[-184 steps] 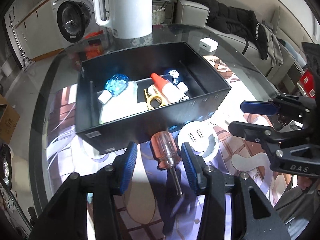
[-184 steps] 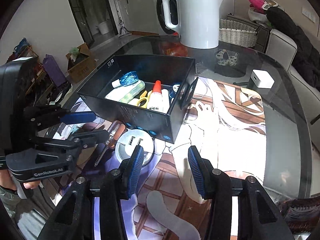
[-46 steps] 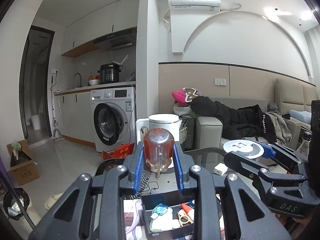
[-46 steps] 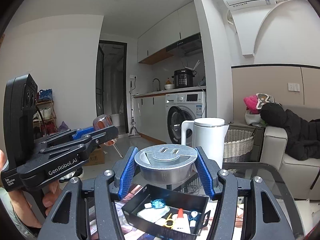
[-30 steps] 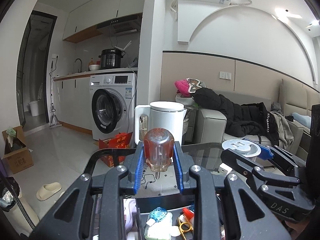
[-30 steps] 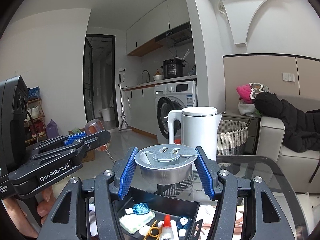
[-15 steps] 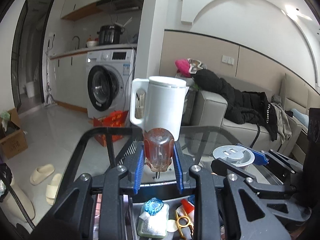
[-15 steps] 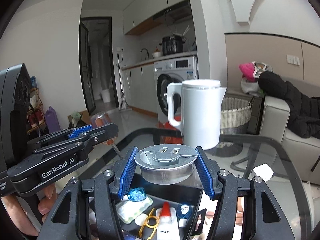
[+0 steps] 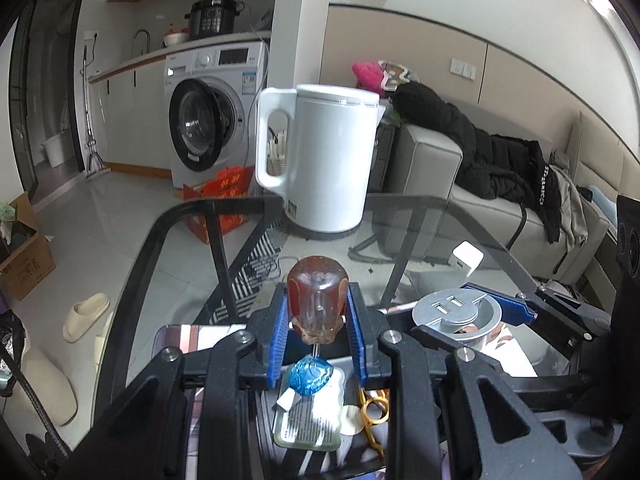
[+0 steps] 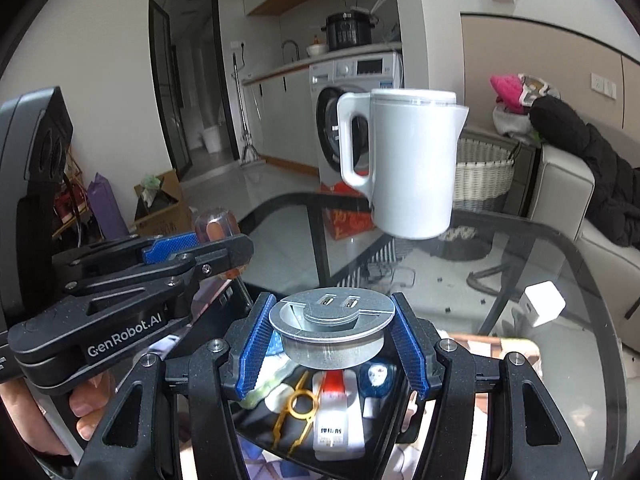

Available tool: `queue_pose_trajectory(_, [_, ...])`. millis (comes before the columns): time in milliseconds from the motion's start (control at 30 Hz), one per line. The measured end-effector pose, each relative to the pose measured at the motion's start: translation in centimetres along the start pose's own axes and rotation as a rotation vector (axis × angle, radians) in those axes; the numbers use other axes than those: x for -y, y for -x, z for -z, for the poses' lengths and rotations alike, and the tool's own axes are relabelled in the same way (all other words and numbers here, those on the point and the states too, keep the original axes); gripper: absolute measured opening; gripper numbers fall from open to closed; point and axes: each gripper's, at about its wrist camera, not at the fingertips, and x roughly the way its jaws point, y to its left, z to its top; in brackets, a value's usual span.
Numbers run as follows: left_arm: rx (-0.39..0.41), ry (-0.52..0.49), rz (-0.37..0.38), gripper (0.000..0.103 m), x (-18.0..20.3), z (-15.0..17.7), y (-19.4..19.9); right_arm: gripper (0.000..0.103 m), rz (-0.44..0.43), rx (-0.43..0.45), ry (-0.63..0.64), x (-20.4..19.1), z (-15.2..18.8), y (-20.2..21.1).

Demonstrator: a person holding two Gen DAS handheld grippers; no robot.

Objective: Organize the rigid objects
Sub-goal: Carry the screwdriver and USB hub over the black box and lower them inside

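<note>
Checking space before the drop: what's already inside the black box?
Inside the black box: a blue-capped bottle, gold scissors, a red-capped white tube and a blue-capped item. The grippers and held objects cover the rest.

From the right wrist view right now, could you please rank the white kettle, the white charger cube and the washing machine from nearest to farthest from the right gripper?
Measured from the right gripper:
1. White charger cube, on the glass table to the right.
2. White kettle, standing further back on the table, centre.
3. Washing machine, behind the kettle, against the kitchen wall.
</note>
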Motion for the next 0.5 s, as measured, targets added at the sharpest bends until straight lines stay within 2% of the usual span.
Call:
queue_pose_trajectory(300, [-0.112,-0.006,-0.011,0.025,-0.3,0.7,-2.2,0.058,0.002,-0.16,0.036,-0.5,1.4,-2.6])
queue_pose_trajectory(500, [-0.192,-0.042,-0.023,0.025,0.0,1.6,-3.6,0.058,0.01,-0.217,0.079,-1.3,2.2,-3.5])
